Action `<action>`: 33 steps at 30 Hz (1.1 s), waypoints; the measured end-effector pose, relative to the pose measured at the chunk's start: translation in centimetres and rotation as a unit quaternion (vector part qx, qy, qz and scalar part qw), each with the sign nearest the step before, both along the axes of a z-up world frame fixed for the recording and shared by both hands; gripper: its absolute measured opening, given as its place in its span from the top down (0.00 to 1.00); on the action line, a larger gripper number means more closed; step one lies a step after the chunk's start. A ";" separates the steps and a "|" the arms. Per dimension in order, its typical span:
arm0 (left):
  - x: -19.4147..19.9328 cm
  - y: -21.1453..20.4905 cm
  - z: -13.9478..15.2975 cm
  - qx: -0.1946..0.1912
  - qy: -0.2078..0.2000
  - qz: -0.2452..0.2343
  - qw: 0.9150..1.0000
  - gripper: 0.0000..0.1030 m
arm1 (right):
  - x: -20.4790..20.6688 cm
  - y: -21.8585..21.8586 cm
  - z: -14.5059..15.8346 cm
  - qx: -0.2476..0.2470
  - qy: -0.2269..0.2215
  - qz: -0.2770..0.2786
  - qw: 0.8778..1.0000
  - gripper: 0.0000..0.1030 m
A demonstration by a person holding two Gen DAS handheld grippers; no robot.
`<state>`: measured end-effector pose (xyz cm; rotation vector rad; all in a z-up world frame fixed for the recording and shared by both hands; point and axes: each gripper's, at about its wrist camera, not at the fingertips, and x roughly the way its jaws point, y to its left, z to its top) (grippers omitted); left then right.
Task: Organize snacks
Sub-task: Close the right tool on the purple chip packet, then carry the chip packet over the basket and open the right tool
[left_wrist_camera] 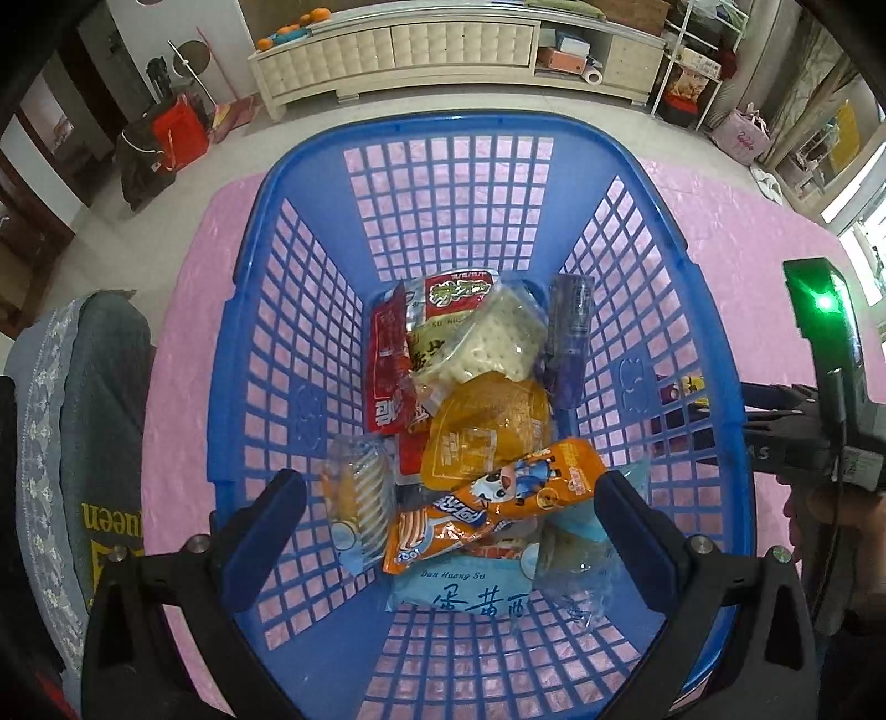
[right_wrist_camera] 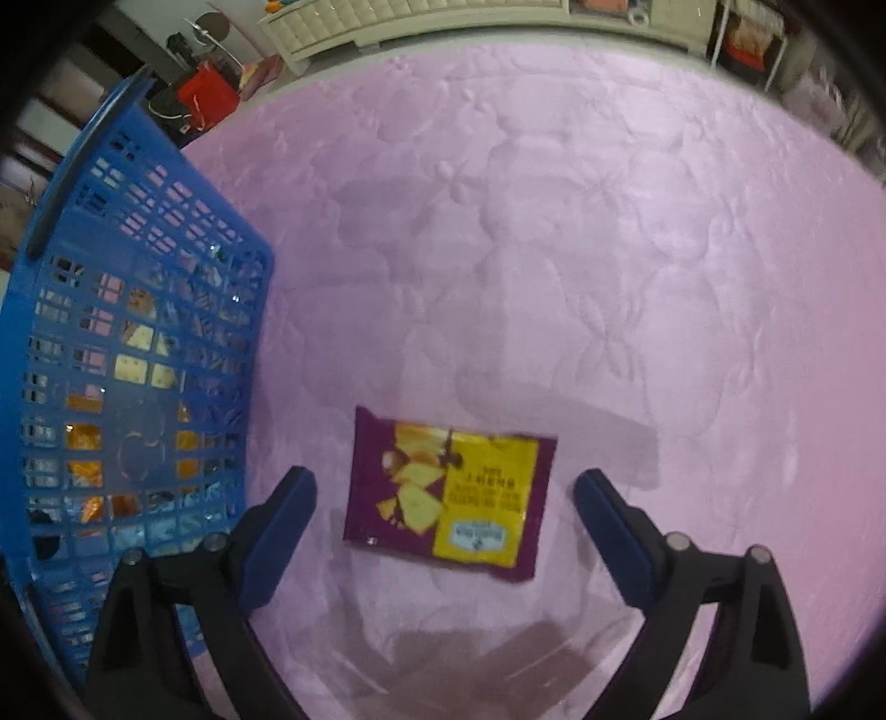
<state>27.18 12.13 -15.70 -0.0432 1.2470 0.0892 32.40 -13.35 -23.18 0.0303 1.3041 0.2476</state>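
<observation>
A blue plastic basket (left_wrist_camera: 288, 354) holds several snack packs, with an orange cartoon pack (left_wrist_camera: 493, 498) on top. My left gripper (left_wrist_camera: 451, 487) hangs open over the basket, with the orange pack lying between its fingers, not gripped. A purple and yellow snack packet (right_wrist_camera: 448, 493) lies flat on the pink cloth. My right gripper (right_wrist_camera: 446, 487) is open above it, one finger on each side. The basket also shows in the right wrist view (right_wrist_camera: 138, 354), to the left of the packet. The right gripper shows in the left wrist view (left_wrist_camera: 775, 421) beyond the basket's right wall.
The pink cloth (right_wrist_camera: 554, 221) covers the table. A grey cushioned chair (left_wrist_camera: 72, 443) stands at the table's left. A white cabinet (left_wrist_camera: 443, 50) and shelves stand across the room.
</observation>
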 end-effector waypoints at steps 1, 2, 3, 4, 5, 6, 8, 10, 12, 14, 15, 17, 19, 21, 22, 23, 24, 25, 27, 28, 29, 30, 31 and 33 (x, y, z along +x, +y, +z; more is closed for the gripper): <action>0.0 0.0 0.0 -0.002 -0.001 0.000 1.000 0.00 | -0.1 0.3 0.0 -0.011 -0.005 0.005 1.000 0.09; 0.0 -0.1 0.0 -0.003 -0.002 0.000 1.000 0.00 | 0.0 0.6 0.0 -0.014 -0.008 0.006 1.000 0.10; 0.0 0.0 0.0 -0.004 -0.004 0.000 1.000 0.00 | -0.1 0.8 -0.1 -0.020 -0.010 0.005 1.000 0.11; -0.1 0.0 0.0 -0.005 -0.005 -0.001 1.000 0.00 | -0.2 1.1 -0.1 -0.028 -0.012 0.007 1.000 0.13; -0.1 0.1 0.0 -0.007 -0.007 0.000 1.000 0.00 | -0.2 1.3 0.0 -0.038 -0.015 0.010 0.999 0.15; -0.1 0.1 0.0 -0.008 -0.009 -0.001 1.000 0.00 | -0.2 1.5 0.0 -0.050 -0.016 0.010 0.999 0.19; -0.3 0.2 0.0 -0.012 -0.011 -0.001 1.000 0.00 | -0.4 2.2 0.1 -0.076 -0.018 0.021 0.997 0.29; -0.5 0.3 0.0 -0.014 -0.014 -0.002 1.000 0.00 | -0.7 2.4 0.4 -0.078 -0.021 0.024 0.996 0.33; -0.9 0.4 0.0 -0.018 -0.016 -0.003 1.000 0.00 | -1.0 2.6 0.5 -0.079 -0.025 0.024 0.996 0.38; -1.2 0.3 0.1 -0.019 -0.017 -0.007 1.000 0.00 | -1.5 2.8 0.8 -0.077 -0.033 0.027 0.996 0.42; -1.4 0.4 0.1 -0.018 -0.018 -0.008 1.000 0.00 | -2.1 3.1 0.9 -0.077 -0.035 0.028 0.996 0.44; -1.7 0.4 0.2 -0.016 -0.020 -0.010 1.000 0.00 | -2.5 3.8 1.0 -0.073 -0.040 0.034 0.996 0.47; -2.0 0.4 0.4 -0.016 -0.024 -0.006 1.000 0.00 | -3.0 4.1 1.2 -0.062 -0.042 0.038 0.996 0.50; -2.2 0.6 0.6 -0.020 -0.027 -0.001 0.999 0.00 | -3.6 3.9 1.8 -0.053 -0.042 0.038 0.997 0.55; -2.4 0.6 0.7 -0.022 -0.029 0.000 0.999 0.00 | -3.8 3.7 2.0 -0.050 -0.041 0.038 0.997 0.56; -2.3 0.6 0.9 -0.023 -0.029 0.001 0.999 0.00 | -4.2 3.4 2.3 -0.044 -0.041 0.035 0.998 0.56; -2.6 0.7 1.0 -0.026 -0.031 0.004 0.999 0.00 | -4.5 3.2 2.4 -0.041 -0.039 0.034 0.998 0.56; -2.8 0.6 1.1 -0.027 -0.032 0.005 0.999 0.00 | -4.8 2.9 2.6 -0.036 -0.038 0.032 0.998 0.56; -3.3 0.6 1.4 -0.030 -0.034 0.008 0.999 0.00 | -5.1 2.2 2.7 -0.027 -0.038 0.027 0.999 0.56; -3.4 0.6 1.7 -0.030 -0.035 0.008 0.999 0.00 | -5.5 1.9 2.8 -0.025 -0.037 0.025 0.999 0.56; -3.5 0.5 2.0 -0.030 -0.036 0.007 0.999 0.00 | -5.8 1.6 3.1 -0.020 -0.039 0.023 0.999 0.56; -3.7 0.5 2.3 -0.028 -0.039 0.007 0.999 0.00 | -6.0 1.4 3.5 -0.018 -0.040 0.024 0.999 0.56; -3.8 0.4 2.6 -0.027 -0.041 0.007 0.999 0.00 | -6.1 0.9 3.6 -0.017 -0.042 0.024 0.999 0.56; -4.2 0.5 3.3 -0.027 -0.046 0.006 0.999 0.00 | -6.9 0.8 4.7 -0.013 -0.051 0.025 0.998 0.56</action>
